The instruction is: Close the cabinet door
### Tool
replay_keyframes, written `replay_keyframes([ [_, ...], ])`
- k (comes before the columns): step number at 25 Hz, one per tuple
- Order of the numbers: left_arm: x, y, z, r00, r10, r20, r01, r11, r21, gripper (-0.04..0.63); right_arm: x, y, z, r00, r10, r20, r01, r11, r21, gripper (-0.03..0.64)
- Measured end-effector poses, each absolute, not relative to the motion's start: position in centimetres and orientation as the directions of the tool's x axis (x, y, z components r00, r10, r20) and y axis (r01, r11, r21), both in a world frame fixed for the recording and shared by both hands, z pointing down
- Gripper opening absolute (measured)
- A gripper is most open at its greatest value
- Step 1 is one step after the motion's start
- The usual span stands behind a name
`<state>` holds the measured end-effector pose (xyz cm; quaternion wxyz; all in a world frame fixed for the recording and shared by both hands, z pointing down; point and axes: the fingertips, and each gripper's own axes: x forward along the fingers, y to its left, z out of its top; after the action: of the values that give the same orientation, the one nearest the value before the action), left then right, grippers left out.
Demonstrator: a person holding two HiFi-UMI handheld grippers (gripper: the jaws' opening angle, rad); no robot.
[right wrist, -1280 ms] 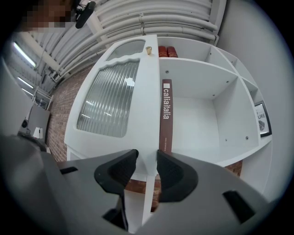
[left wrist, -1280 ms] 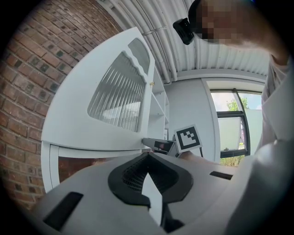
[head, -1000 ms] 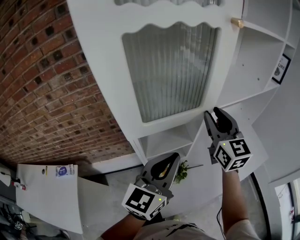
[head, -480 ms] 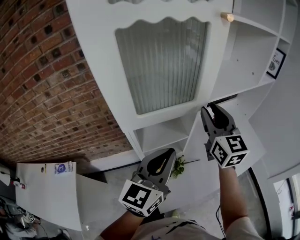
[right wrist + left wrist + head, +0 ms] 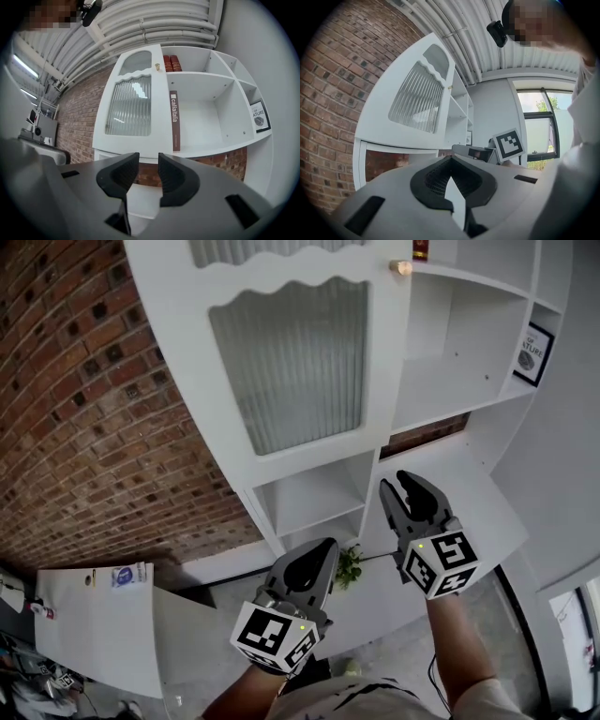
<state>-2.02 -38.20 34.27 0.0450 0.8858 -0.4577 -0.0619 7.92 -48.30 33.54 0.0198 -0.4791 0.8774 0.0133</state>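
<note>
The tall cabinet door stood upright, swung open leftward. The left gripper was closed on nothing; the right gripper gaped empty.

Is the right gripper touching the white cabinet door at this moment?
Apart. In the right gripper view, the right gripper has open, empty jaws, and the cabinet door stands well beyond them.

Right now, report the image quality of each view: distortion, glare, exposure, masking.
Head view: sharp and evenly lit, wide lens bowing the cabinet door and shelves. Left gripper view: strong fisheye, black corners, window blown out, mosaic patch at top. Right gripper view: same fisheye, bright reflections on the door's glass, mosaic patch top left.
</note>
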Motion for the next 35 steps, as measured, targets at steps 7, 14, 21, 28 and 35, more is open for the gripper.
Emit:
replay_keyframes([
  [7, -0.7, -35.5, 34.8, 0.543, -0.838, -0.054, -0.827, -0.545, 0.139, 0.011, 7.6, -43.4, 34.5, -0.614, -0.788, -0.043, -0.788, 0.615, -0.011, 0.103],
  [14, -0.4, -32.6, 35.1, 0.506, -0.862, -0.032, -0.852, -0.505, 0.135, 0.011, 6.0, -38.5, 35.4, -0.698, -0.715, -0.039, -0.714, 0.699, -0.027, 0.072],
  [21, -0.8, -30.7, 34.5, 0.495, -0.869, -0.032, -0.860, -0.494, 0.125, 0.011, 4.6, -35.4, 35.6, -0.729, -0.683, -0.041, -0.682, 0.730, -0.041, 0.063],
  [28, -1.9, -29.1, 34.4, 0.518, -0.854, -0.036, -0.847, -0.519, 0.117, 0.011, 3.0, -32.7, 35.6, -0.716, -0.697, -0.041, -0.695, 0.717, -0.040, 0.052],
  [35, -2.7, -27.6, 34.3, 0.569, -0.821, -0.052, -0.812, -0.570, 0.124, 0.011, 1.9, -30.1, 35.4, -0.677, -0.736, -0.027, -0.736, 0.677, -0.006, 0.029],
])
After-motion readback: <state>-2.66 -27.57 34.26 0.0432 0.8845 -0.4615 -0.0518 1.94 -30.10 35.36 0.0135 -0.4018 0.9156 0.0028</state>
